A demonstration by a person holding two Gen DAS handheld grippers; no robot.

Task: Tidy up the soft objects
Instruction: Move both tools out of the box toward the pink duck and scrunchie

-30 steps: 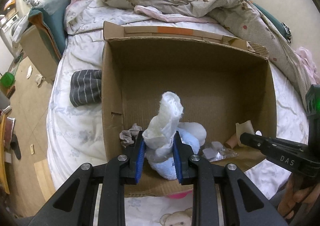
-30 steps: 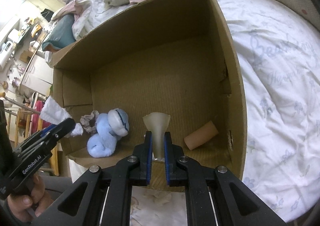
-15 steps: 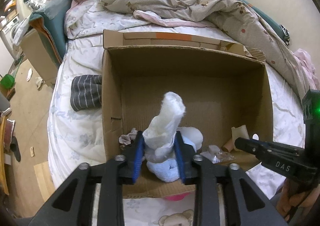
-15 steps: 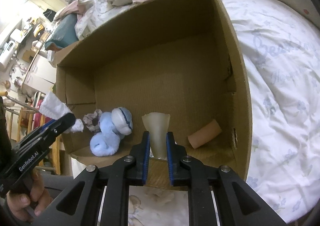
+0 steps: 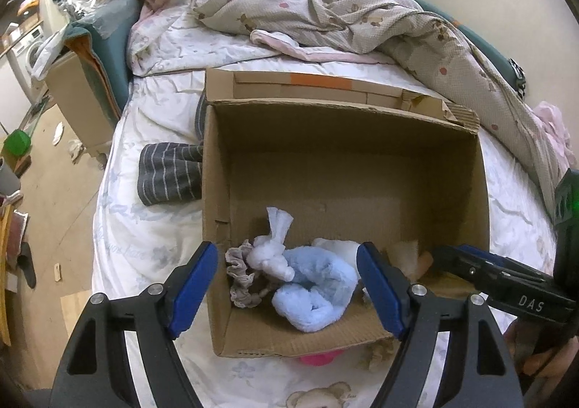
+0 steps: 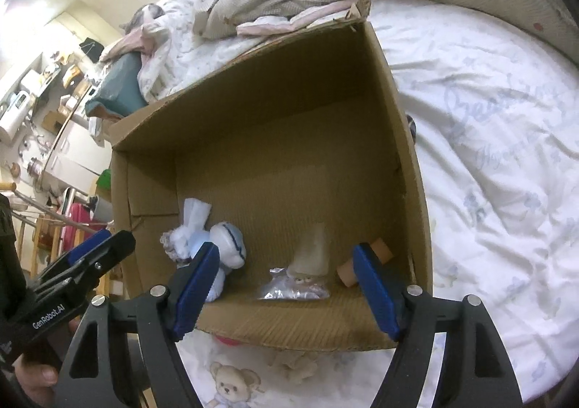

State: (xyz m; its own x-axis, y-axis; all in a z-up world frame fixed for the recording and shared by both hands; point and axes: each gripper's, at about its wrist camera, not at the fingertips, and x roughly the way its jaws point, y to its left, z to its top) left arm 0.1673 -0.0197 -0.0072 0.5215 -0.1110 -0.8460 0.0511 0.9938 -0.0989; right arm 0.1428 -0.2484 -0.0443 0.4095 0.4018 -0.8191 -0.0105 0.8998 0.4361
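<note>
An open cardboard box (image 5: 217, 198) (image 6: 401, 140) lies on the bed. Inside, near the front wall, lie a white knotted cloth (image 5: 273, 249) (image 6: 190, 223), a light blue plush (image 5: 318, 288) (image 6: 226, 249), a grey scrunchie (image 5: 240, 277), a small bagged doll with a pale cone top (image 6: 307, 274) and a tan roll (image 6: 365, 259). My left gripper (image 5: 289, 288) is open and empty above the box's front left. My right gripper (image 6: 286, 288) is open and empty above the doll; its tip shows in the left wrist view (image 5: 485, 270).
A striped dark garment (image 5: 168, 178) lies on the sheet left of the box. A crumpled quilt (image 5: 362, 17) and pillows fill the far side of the bed. A pink item (image 5: 318, 359) peeks from under the box's front edge. The bed edge and floor are at left.
My left gripper opened and the white cloth dropped into the box beside the blue plush. My right gripper opened and the cone-topped doll now rests on the box floor.
</note>
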